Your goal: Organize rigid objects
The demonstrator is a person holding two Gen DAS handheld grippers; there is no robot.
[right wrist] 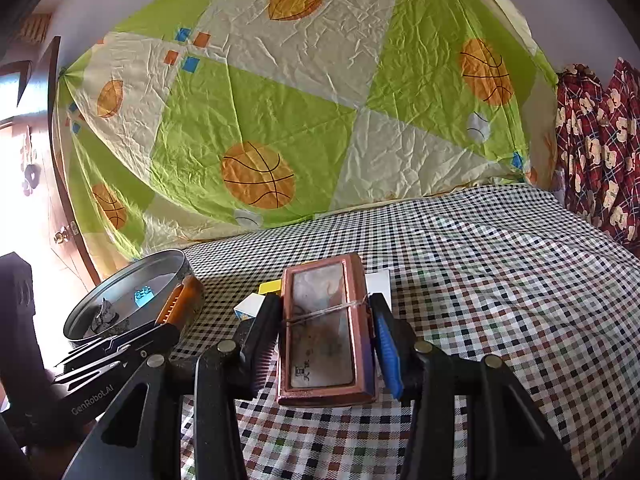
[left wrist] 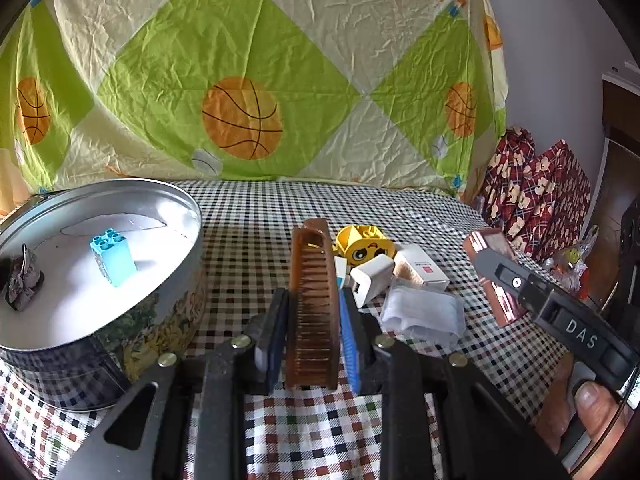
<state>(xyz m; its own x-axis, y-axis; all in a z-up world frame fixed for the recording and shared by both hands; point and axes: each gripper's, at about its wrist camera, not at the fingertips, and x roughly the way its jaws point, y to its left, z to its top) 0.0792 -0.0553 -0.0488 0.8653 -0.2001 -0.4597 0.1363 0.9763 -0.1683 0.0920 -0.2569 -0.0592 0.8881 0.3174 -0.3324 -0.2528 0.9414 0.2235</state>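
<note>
My left gripper (left wrist: pixel 312 312) is shut on a brown comb (left wrist: pixel 312 280), which lies lengthwise between its pads above the checked cloth, just right of a round metal tin (left wrist: pixel 176 304). In the tin lie a light blue toy brick (left wrist: pixel 113 256) and a grey crumpled item (left wrist: pixel 22 280). My right gripper (right wrist: pixel 326 320) is shut on a copper-pink box (right wrist: pixel 322 328) with a clear window and a string around it; the same box (left wrist: pixel 494 248) shows at the right of the left wrist view. The tin (right wrist: pixel 188 280) sits to the left in the right wrist view, with the comb (right wrist: pixel 176 304) before it.
On the cloth ahead lie a yellow face toy (left wrist: pixel 364 246), a white charger plug (left wrist: pixel 372 280), a small white-and-tan box (left wrist: pixel 420 268) and a folded white packet (left wrist: pixel 424 312). A basketball-print sheet (left wrist: pixel 248 80) hangs behind. Red patterned fabric (left wrist: pixel 536 196) sits at the right.
</note>
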